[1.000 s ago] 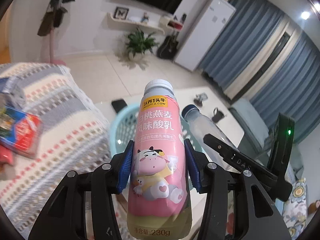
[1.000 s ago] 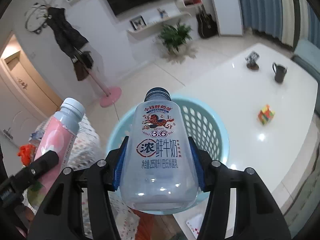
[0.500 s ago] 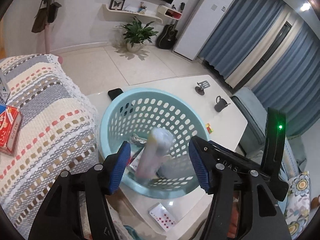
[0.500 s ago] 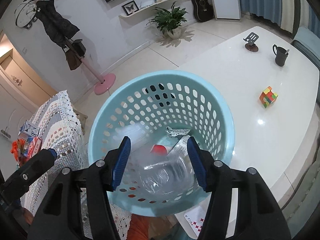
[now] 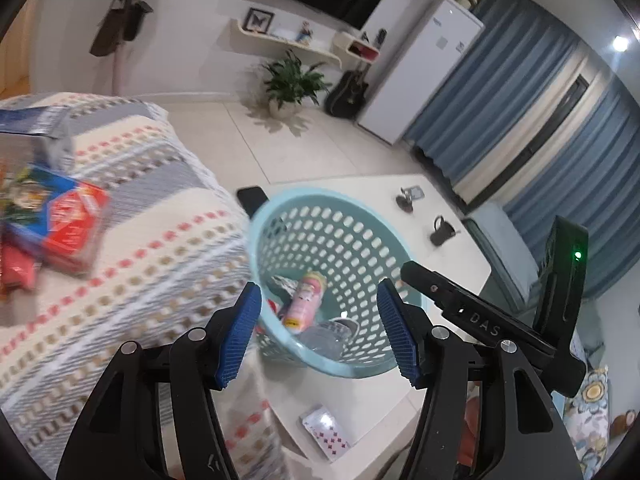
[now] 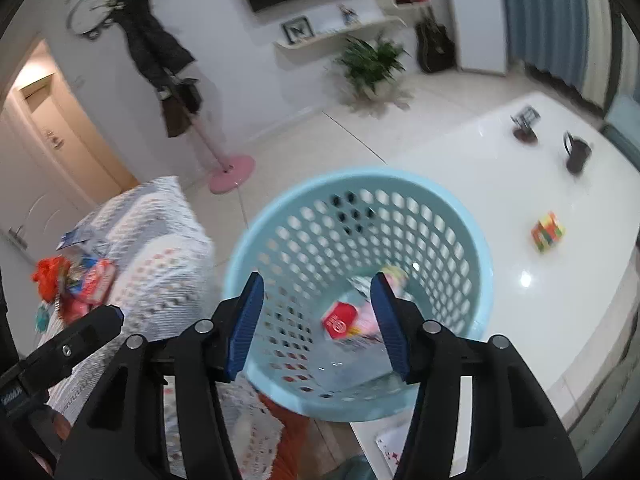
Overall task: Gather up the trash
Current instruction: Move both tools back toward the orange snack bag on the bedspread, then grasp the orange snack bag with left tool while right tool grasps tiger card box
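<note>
Pink yogurt bottle (image 5: 305, 299) lay inside the blue basket (image 5: 280, 200), lower centre of the left view, next to a clear bottle (image 5: 326, 336) and some wrappers; the red wrapper (image 6: 339, 319) showed in the right view. So I judged two bottles done. My left hand-held gripper (image 5: 318, 334) had jaws apart and nothing in them; right hand-held gripper (image 6: 318, 326) the same, both above the basket mouth. Left to collect, as I read it: the snack packets (image 5: 60, 216) on the blanket-covered sofa (image 5: 152, 264), left side of frame. The basket sat at the counter (image 6: 480, 168) corner, close against the sofa edge, with cards (image 5: 326, 432) at the near counter edge. Cube (image 6: 548, 232) and mug (image 6: 576, 156) stood well apart at right. Open room above the sofa for reaching left.
</note>
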The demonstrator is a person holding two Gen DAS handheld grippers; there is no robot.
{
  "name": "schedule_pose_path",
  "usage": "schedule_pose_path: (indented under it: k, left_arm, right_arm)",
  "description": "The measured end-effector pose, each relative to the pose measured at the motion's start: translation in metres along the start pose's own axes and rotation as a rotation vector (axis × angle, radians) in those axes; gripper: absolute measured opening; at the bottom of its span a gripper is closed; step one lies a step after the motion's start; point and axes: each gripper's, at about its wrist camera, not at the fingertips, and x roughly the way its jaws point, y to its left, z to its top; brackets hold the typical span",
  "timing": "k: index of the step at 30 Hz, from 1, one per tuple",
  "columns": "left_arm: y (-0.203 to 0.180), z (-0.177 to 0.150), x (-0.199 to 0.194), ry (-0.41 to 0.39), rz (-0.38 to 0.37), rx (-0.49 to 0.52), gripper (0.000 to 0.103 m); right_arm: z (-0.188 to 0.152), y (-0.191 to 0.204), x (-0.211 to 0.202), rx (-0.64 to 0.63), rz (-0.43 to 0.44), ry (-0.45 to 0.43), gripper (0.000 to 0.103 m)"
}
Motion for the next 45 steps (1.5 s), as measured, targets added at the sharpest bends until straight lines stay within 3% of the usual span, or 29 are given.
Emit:
schedule_pose_path:
  k: [7, 11, 14, 20, 22, 23, 27, 29, 32, 35, 41, 45]
  left_arm:
    - [0.037, -0.002, -0.069, -0.138, 0.096, -0.031, 0.060]
    - [0.066, -0.008, -0.101, -0.203, 0.246, -0.030, 0.075]
    - [0.084, -0.012, -0.108, -0.196, 0.345, -0.008, 0.077]
    - [0.105, -0.009, -0.091, -0.120, 0.445, 0.007, 0.079]
    - [0.104, -0.009, -0.085, -0.118, 0.493, 0.027, 0.075]
    - [0.105, -0.008, -0.084, -0.114, 0.508, 0.030, 0.067]
    - [0.113, -0.003, -0.088, -0.127, 0.506, 0.004, 0.055]
    - [0.119, -0.004, -0.097, -0.138, 0.492, -0.013, 0.039]
    - [0.131, -0.005, -0.112, -0.141, 0.453, -0.045, 0.018]
    - [0.141, -0.007, -0.127, -0.163, 0.421, -0.074, 0.010]
    - [0.161, -0.013, -0.163, -0.205, 0.335, -0.136, 0.005]
    - [0.168, -0.019, -0.184, -0.236, 0.312, -0.168, 0.004]
  right_arm:
    - [-0.001, 0.071, -0.019, -0.173, 0.087, -0.087, 0.037]
    - [-0.008, 0.114, -0.014, -0.260, 0.120, -0.091, 0.034]
    - [-0.012, 0.140, -0.007, -0.309, 0.158, -0.082, 0.034]
    - [-0.011, 0.186, 0.019, -0.415, 0.239, -0.020, 0.034]
    - [-0.009, 0.199, 0.026, -0.453, 0.263, -0.002, 0.034]
    - [-0.008, 0.203, 0.028, -0.469, 0.269, 0.000, 0.034]
    - [-0.004, 0.223, 0.040, -0.533, 0.348, 0.032, 0.037]
    - [-0.001, 0.230, 0.048, -0.543, 0.367, 0.046, 0.056]
    - [0.005, 0.240, 0.062, -0.554, 0.421, 0.077, 0.062]
    - [0.012, 0.249, 0.080, -0.554, 0.443, 0.125, 0.074]
    - [0.009, 0.269, 0.105, -0.610, 0.443, 0.199, 0.079]
    - [-0.002, 0.278, 0.101, -0.660, 0.472, 0.226, 0.080]
